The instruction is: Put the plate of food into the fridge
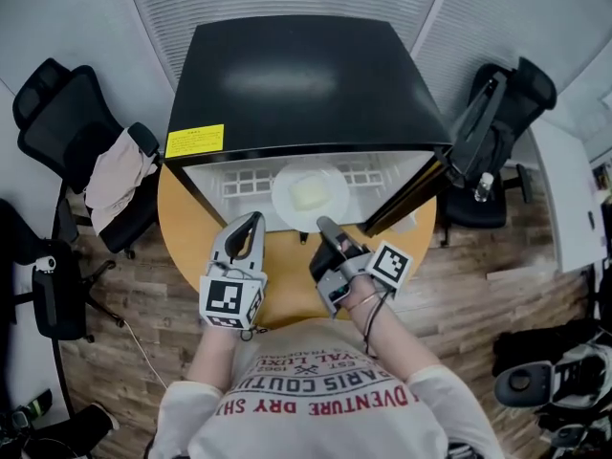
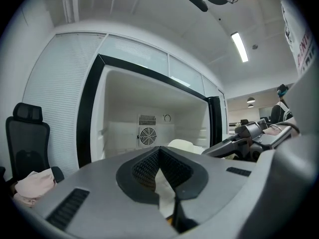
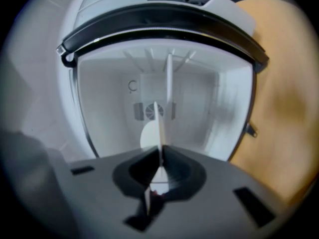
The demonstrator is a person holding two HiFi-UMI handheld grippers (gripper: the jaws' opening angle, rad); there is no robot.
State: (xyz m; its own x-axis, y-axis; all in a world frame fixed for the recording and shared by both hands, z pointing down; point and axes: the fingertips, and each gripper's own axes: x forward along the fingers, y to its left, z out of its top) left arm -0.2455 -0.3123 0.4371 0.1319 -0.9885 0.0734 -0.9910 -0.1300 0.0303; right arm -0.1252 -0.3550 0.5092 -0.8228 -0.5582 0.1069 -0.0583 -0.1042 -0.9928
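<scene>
Facing the near side with its door (image 1: 409, 197) swung out to the right, the black fridge (image 1: 296, 75) is being borne by the round wooden table (image 1: 186, 223). The white plate (image 1: 280, 197), with pale food (image 1: 311, 192) on it, is being presented flat at the fridge mouth, its far part over the white interior floor and its near rim at the threshold. Whether it is resting there cannot be told. That near rim is being pinched by the right gripper (image 1: 325, 226), whose jaws are closed on it to a thin gap. The plate is lying directly far of this tool, in line with its jaws. The left gripper (image 1: 255, 220) is being carried just left of the plate, jaw tips together on nothing. On this evidence, a straight push toward the far wall is being called for.
</scene>
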